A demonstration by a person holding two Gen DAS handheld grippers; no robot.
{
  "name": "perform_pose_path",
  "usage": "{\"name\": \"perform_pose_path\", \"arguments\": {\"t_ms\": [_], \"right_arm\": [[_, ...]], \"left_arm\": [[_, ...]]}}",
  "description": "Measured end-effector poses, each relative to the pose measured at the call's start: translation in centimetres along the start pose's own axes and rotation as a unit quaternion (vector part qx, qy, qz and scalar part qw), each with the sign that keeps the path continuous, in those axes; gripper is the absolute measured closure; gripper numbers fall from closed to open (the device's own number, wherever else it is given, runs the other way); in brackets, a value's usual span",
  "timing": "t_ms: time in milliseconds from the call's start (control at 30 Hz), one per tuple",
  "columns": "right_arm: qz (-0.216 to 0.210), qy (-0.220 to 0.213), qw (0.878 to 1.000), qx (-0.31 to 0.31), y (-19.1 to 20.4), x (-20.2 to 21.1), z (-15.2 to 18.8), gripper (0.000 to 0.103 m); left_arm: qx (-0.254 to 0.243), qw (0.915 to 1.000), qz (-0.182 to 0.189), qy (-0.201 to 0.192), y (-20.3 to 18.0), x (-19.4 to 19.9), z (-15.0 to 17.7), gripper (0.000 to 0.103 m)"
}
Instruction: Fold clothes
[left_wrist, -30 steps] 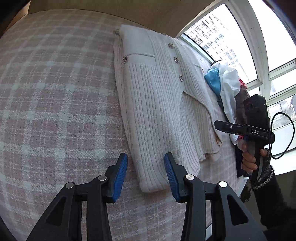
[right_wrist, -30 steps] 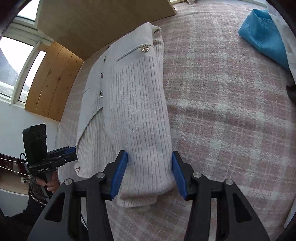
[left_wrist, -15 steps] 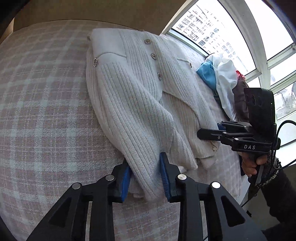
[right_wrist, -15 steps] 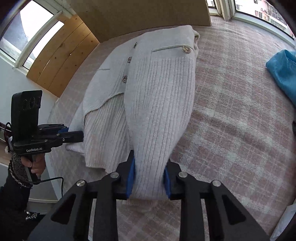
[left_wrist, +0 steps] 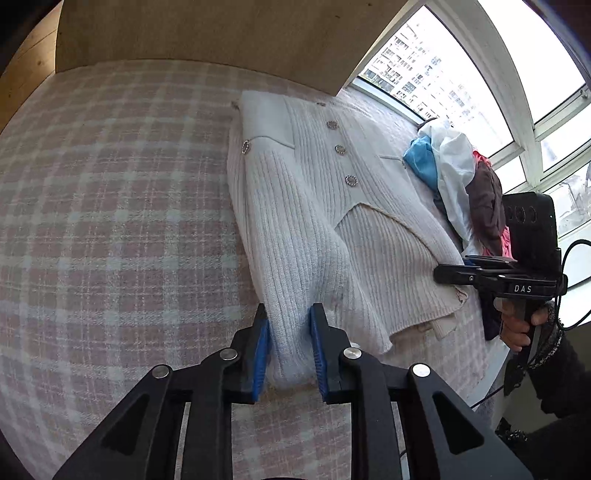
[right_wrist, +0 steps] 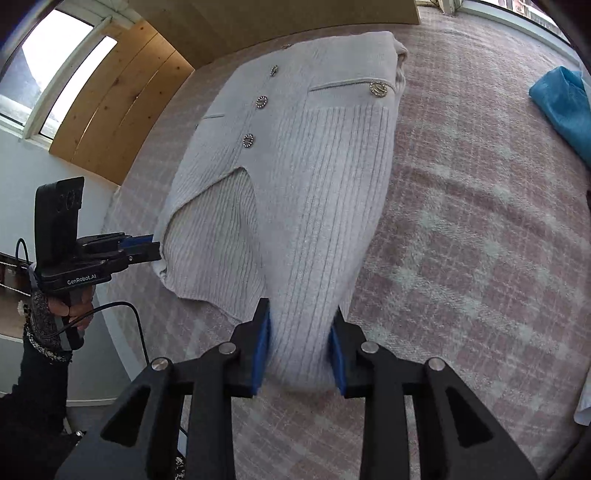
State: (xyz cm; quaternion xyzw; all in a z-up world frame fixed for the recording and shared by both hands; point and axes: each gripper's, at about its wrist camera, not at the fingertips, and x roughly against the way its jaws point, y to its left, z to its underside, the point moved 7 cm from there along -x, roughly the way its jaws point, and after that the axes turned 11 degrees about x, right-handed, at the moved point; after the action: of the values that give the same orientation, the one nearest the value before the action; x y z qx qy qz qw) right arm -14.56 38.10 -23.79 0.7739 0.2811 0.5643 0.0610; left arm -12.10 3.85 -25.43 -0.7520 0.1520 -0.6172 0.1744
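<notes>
A cream ribbed cardigan [left_wrist: 314, 206] with sparkly round buttons lies on the pink plaid bed cover [left_wrist: 110, 221], its sleeves folded over the front. My left gripper [left_wrist: 290, 328] is shut on the near end of one folded sleeve edge and lifts it slightly. My right gripper [right_wrist: 299, 332] is shut on the cardigan [right_wrist: 314, 166] at the other side's near end. Each view shows the other gripper from the side: the right gripper [left_wrist: 465, 275] at the cardigan's far hem corner, the left gripper [right_wrist: 144, 247] at the opposite corner.
A pile of clothes [left_wrist: 461, 184], white, blue, brown and pink, sits by the window beyond the cardigan. A blue garment [right_wrist: 561, 107] lies at the right of the bed. A wooden headboard [left_wrist: 184, 33] backs the bed. The bed's edge runs near the person's hand [right_wrist: 70, 306].
Both grippers went from open around the cardigan's near ends to shut on them, and the gripped ends have been lifted and drawn toward the cameras.
</notes>
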Motion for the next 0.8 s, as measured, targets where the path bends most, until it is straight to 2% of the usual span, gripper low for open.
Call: {"name": "perform_pose_path", "arguments": {"t_ms": [33, 100, 133, 167, 200, 233, 267, 333, 433, 567, 667, 733, 767, 800], "right_arm": [[0.002, -0.004, 1.0, 0.007, 0.1, 0.5, 0.1, 0.071], [0.004, -0.017, 1.0, 0.021, 0.3, 1.6, 0.1, 0.059], [0.001, -0.043, 0.999, 0.022, 0.1, 2.9, -0.6, 0.055], [0.001, -0.067, 0.998, 0.017, -0.4, 3.7, -1.4, 0.045], [0.009, -0.079, 0.997, 0.007, -1.2, 3.8, -2.1, 0.043], [0.017, -0.09, 0.996, -0.003, -2.0, 3.9, -2.8, 0.043], [0.023, -0.098, 0.995, -0.011, -2.7, 3.9, -3.3, 0.043], [0.025, -0.089, 0.996, -0.011, -3.2, 2.5, -3.5, 0.043], [0.028, -0.076, 0.997, -0.011, -3.9, 0.5, -3.8, 0.043], [0.034, -0.062, 0.998, -0.008, -4.7, -2.0, -4.2, 0.042], [0.041, -0.068, 0.997, 0.022, -3.6, -2.5, -4.4, 0.041], [0.026, -0.063, 0.997, 0.03, -2.9, -2.9, -4.4, 0.05], [0.018, -0.061, 0.997, 0.032, -2.7, -3.1, -4.4, 0.062], [0.007, -0.061, 0.998, 0.027, -2.6, -3.2, -4.4, 0.064]], "left_arm": [[0.003, 0.9999, -0.01, 0.012, 0.5, -0.5, 0.6, 0.079], [0.011, 0.9999, -0.002, 0.003, 1.0, 0.6, 0.8, 0.073], [0.016, 0.9998, 0.005, -0.007, 1.2, 1.5, 0.7, 0.067], [0.019, 0.9996, 0.01, -0.019, 1.3, 2.5, 0.3, 0.063], [0.019, 0.9992, 0.014, -0.032, 1.4, 3.3, -0.2, 0.054], [0.021, 0.9987, 0.015, -0.045, 1.5, 3.9, -1.0, 0.049], [0.025, 0.9983, 0.014, -0.052, 1.7, 3.9, -1.9, 0.049], [0.029, 0.9984, 0.016, -0.045, 1.3, 2.7, -3.4, 0.049], [0.021, 0.9994, -0.001, -0.027, 0.6, 0.0, -4.8, 0.049], [0.001, 0.9998, -0.018, -0.012, -0.1, -2.0, -5.3, 0.049], [-0.012, 0.9997, -0.02, -0.006, -0.6, -2.5, -5.2, 0.046], [-0.02, 0.9996, -0.021, -0.002, -1.0, -2.8, -5.1, 0.041], [-0.025, 0.9995, -0.021, 0.0, -1.1, -3.0, -5.1, 0.04], [-0.029, 0.9993, -0.022, 0.002, -1.3, -3.2, -5.1, 0.04]]}}
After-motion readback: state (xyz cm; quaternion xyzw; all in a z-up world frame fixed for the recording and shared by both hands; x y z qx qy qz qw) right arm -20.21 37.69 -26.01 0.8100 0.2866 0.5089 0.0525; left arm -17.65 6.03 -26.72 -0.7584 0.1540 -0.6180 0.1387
